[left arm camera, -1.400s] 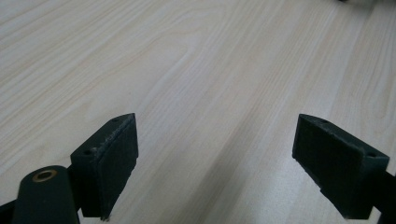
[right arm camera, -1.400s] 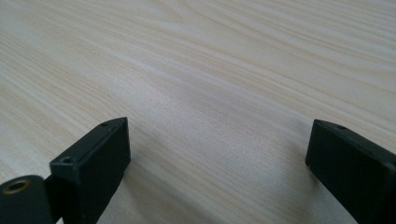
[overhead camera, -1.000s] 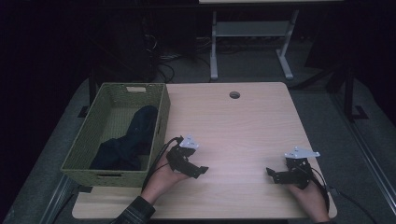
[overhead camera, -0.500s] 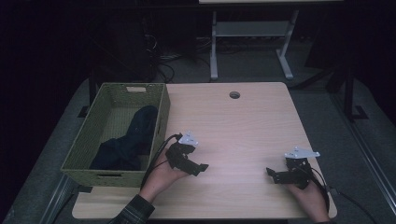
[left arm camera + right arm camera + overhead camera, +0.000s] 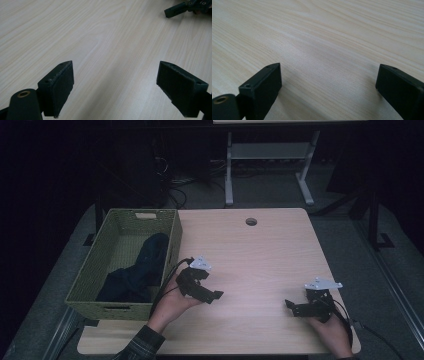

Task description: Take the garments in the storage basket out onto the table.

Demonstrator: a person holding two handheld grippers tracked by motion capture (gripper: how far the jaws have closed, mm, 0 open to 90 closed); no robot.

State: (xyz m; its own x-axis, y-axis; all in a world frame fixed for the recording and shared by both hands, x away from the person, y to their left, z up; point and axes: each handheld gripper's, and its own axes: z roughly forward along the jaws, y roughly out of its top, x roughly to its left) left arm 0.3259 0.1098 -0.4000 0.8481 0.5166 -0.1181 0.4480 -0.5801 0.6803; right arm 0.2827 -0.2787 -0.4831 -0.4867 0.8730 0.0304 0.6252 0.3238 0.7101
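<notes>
in the high view, the left gripper point(image 5: 212, 296) is held low over the table point(image 5: 260, 255), just beside the green basket point(image 5: 172, 227), in which a dark cloth point(image 5: 137, 270) is heaped. the left forearm is angled up from the bottom edge. the right gripper point(image 5: 290, 306) is held near the table's right front corner, well apart from the left.

in the left gripper view, the jaws are spread wide over bare wood, with nothing between them.

in the right gripper view, the jaws are likewise parted and empty.
</notes>
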